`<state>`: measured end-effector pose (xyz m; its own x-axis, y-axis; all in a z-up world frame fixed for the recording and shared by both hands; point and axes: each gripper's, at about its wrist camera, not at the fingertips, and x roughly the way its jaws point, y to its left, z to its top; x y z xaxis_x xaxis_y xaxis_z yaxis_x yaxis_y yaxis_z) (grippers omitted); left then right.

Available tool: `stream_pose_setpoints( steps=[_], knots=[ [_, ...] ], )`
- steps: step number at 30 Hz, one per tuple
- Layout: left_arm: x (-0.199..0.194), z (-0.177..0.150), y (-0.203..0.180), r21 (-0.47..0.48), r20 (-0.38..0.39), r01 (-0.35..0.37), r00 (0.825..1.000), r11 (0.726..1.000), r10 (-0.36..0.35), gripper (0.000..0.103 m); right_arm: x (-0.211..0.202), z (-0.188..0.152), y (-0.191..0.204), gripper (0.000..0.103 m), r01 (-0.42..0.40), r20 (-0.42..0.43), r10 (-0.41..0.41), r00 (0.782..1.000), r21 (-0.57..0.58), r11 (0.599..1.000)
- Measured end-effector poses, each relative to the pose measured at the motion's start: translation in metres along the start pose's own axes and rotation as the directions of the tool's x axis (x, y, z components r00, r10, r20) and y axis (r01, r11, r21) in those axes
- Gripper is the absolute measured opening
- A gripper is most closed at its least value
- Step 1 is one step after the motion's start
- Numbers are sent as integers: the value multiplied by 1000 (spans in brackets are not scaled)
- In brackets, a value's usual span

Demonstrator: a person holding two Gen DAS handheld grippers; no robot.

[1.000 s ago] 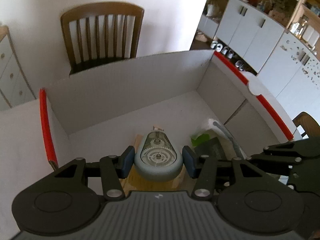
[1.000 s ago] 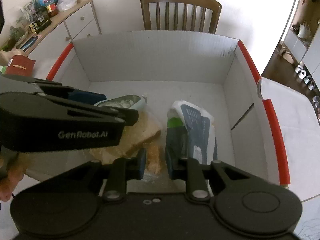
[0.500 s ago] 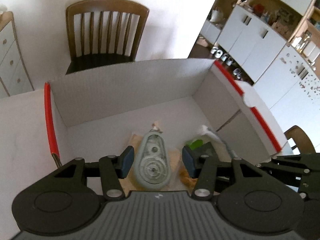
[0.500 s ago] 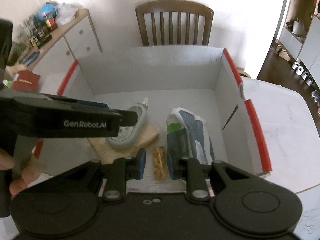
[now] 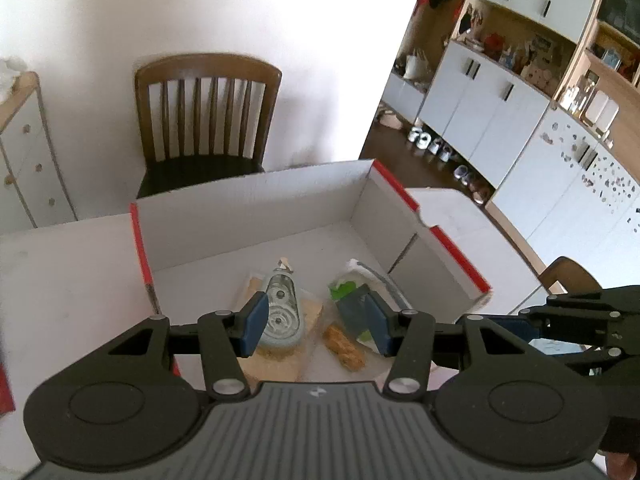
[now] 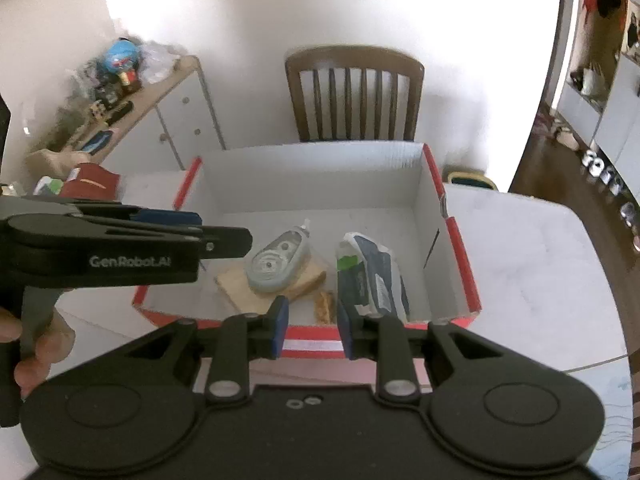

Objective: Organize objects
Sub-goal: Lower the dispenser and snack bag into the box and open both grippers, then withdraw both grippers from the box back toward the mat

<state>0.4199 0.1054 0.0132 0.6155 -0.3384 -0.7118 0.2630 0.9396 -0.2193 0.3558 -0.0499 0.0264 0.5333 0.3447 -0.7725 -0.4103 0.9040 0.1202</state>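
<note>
Left wrist view: left gripper (image 5: 316, 324) fingers wide apart, empty, above correction tape dispenser (image 5: 280, 316); right gripper (image 6: 311, 326) narrowly parted, empty.

Wooden chair (image 5: 206, 120) behind table (image 6: 520, 248); white cabinets (image 5: 480, 108) R.

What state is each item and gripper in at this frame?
Box: open, no lid on it.
Correction tape dispenser: lying flat in the box on the wooden piece.
Wooden piece: flat on the box floor.
Blue-and-white packet: lying in the box, right side.
Left gripper: open, empty.
Right gripper: open, empty.
</note>
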Motion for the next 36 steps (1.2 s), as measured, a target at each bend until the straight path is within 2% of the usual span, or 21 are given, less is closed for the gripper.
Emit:
stream_pose_setpoints(
  steps=[3,9,23,24,26,36],
  knots=[
    [-20,-5,-10,-3,28,-13,1000,1000,13,51,-15,-6,0,26,4,23,-3,1000,-14,1000],
    [-54,-21,-36,-15,57,-36,998,999,37,51,-44,-22,-5,26,-40,48,42,998,-56,998],
    [-112,-69,-100,-23,116,-65,991,998,68,52,-107,-62,-30,28,-121,86,134,987,-137,983],
    [-115,-72,-104,-22,120,-72,990,997,74,65,-110,-66,-33,28,-129,87,142,986,-140,982],
    [-121,-79,-111,-35,141,-82,986,996,86,78,-116,-73,-37,29,-139,89,152,984,-141,980],
    [-139,-123,-132,-80,140,-107,983,991,117,78,-137,-114,-63,34,-168,88,184,979,-165,972]
  ],
)
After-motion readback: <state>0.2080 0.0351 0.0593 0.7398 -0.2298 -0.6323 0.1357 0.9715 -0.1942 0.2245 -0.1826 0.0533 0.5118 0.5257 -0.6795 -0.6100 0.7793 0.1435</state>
